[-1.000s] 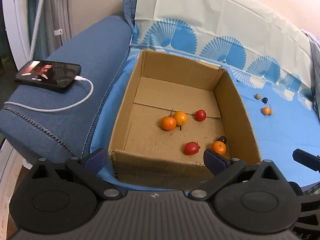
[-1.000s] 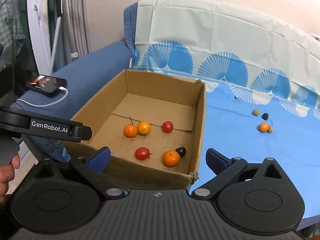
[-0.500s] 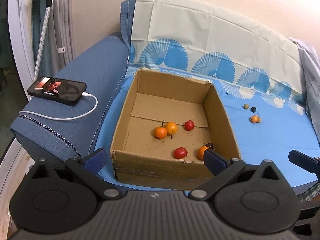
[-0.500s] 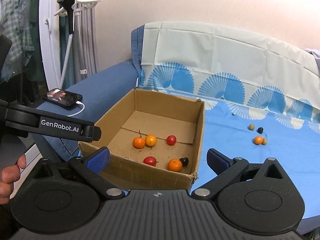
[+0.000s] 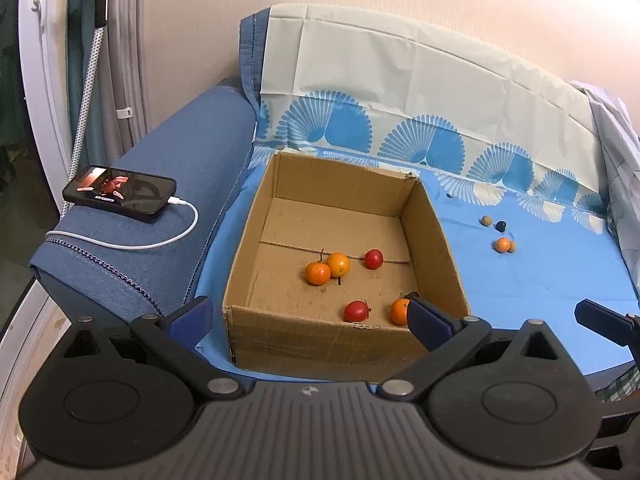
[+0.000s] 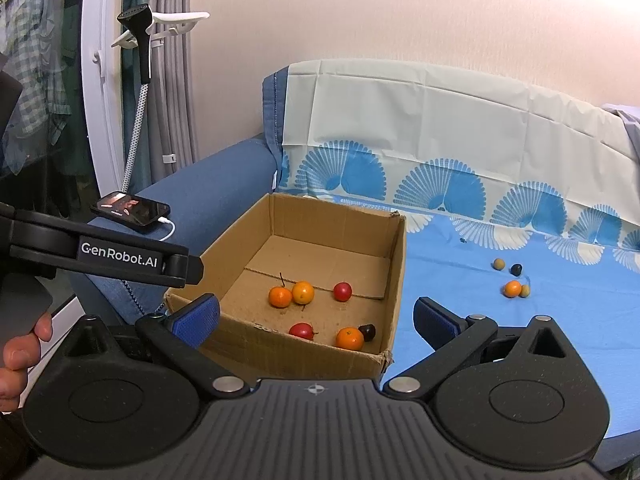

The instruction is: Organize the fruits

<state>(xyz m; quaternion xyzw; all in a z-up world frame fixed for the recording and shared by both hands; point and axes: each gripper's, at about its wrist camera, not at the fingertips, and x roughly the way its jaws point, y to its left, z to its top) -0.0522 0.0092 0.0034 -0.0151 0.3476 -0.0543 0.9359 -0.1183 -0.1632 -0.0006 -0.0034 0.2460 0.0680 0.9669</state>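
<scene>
An open cardboard box point(image 5: 434, 240) point(image 6: 396, 264) sits on the blue cloth. Inside lie three orange fruits, two red fruits point(image 5: 356, 311) point(image 6: 342, 291) and a dark fruit point(image 6: 367, 332). Several small fruits lie on the cloth to the right: an orange one point(image 5: 502, 245) point(image 6: 512, 289), a dark one point(image 5: 500, 225) point(image 6: 516, 269) and two tan ones. My left gripper point(image 5: 308, 318) is open and empty in front of the box. My right gripper point(image 6: 316, 316) is open and empty, also in front of the box.
A phone point(image 5: 119, 189) on a white charging cable rests on the blue sofa armrest point(image 5: 188, 184) to the left. A patterned cloth covers the sofa back point(image 5: 420, 92). A garment steamer point(image 6: 140, 48) stands at the far left.
Both grippers have pulled back and risen away from the box, which looks smaller now. Both stay open. The fruits have not moved.
</scene>
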